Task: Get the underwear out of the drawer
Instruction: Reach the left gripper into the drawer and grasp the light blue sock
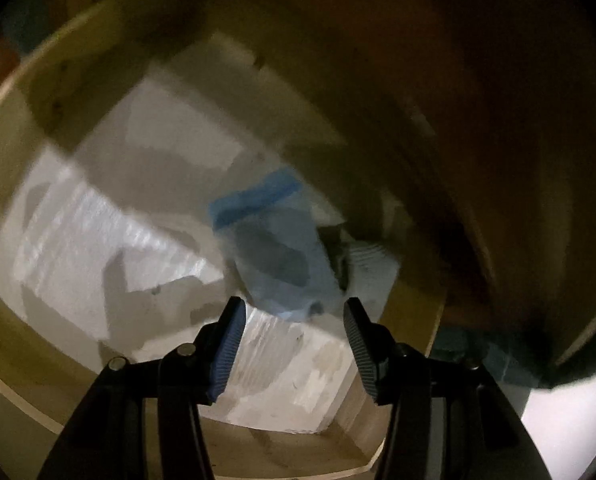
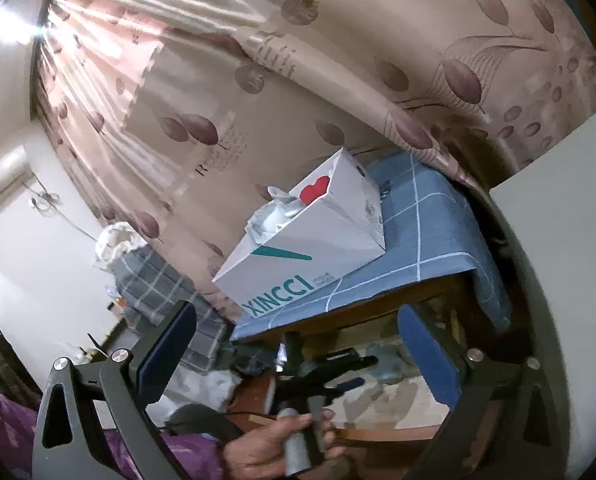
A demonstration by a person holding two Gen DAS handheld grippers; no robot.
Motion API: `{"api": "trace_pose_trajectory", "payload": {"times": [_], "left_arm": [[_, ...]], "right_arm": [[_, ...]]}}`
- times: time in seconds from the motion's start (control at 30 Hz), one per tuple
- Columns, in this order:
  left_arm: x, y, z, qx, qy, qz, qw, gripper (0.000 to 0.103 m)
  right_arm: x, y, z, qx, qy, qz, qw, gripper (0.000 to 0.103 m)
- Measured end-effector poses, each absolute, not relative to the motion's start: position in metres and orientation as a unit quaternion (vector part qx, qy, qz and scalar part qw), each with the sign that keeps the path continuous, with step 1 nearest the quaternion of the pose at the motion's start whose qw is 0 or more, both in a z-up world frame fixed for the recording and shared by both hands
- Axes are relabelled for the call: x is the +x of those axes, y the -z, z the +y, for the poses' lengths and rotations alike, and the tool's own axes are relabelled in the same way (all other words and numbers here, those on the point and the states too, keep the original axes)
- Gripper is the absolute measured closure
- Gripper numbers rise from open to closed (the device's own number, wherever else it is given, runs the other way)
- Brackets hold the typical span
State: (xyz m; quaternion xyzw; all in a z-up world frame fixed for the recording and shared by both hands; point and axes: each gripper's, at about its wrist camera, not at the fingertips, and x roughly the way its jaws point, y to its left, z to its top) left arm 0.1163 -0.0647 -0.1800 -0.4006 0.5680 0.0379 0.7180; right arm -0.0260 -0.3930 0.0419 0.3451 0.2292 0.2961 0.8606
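While the left gripper (image 1: 294, 312) hangs over the open drawer (image 1: 26, 112) with jaws about half open and empty, the blue underwear (image 1: 274, 248) just beyond them wants a centred, deep pinch; the right gripper (image 2: 298, 352), wide and empty, idles above the drawer.

Light blue underwear (image 1: 282, 256) w/ darker blue waistband, crumpled, lying inside open wooden drawer (image 1: 14, 128), on white liner, near drawer's right side wall, pic blurred
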Motion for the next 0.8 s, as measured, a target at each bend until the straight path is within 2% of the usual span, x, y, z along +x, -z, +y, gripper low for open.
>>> {"api": "trace_pose_trajectory", "payload": {"times": [0.07,0.27,0.37,0.53,0.57,0.8], "left_arm": [[0.113,0.184,-0.06,-0.451,-0.066,0.55,0.7,0.049],[0.121,0.195,-0.06,-0.477,-0.128,0.536,0.685,0.045],[0.123,0.199,-0.065,-0.485,-0.151,0.527,0.682,0.038],[0.136,0.228,-0.074,-0.525,-0.156,0.538,0.64,0.036],[0.136,0.226,-0.075,-0.528,-0.16,0.524,0.649,0.031],[0.152,0.222,-0.075,-0.497,-0.162,0.546,0.654,0.03]], "right_arm": [[-0.025,-0.04,-0.398,0.362,-0.302,0.224,0.853,0.002],[-0.022,-0.028,-0.416,0.419,-0.323,0.212,0.822,0.002],[-0.022,-0.026,-0.419,0.43,-0.328,0.209,0.815,0.002],[-0.02,-0.024,-0.42,0.436,-0.341,0.21,0.806,0.002],[-0.021,-0.024,-0.42,0.435,-0.343,0.209,0.806,0.002],[-0.018,-0.015,-0.43,0.472,-0.346,0.205,0.785,0.001]]}}
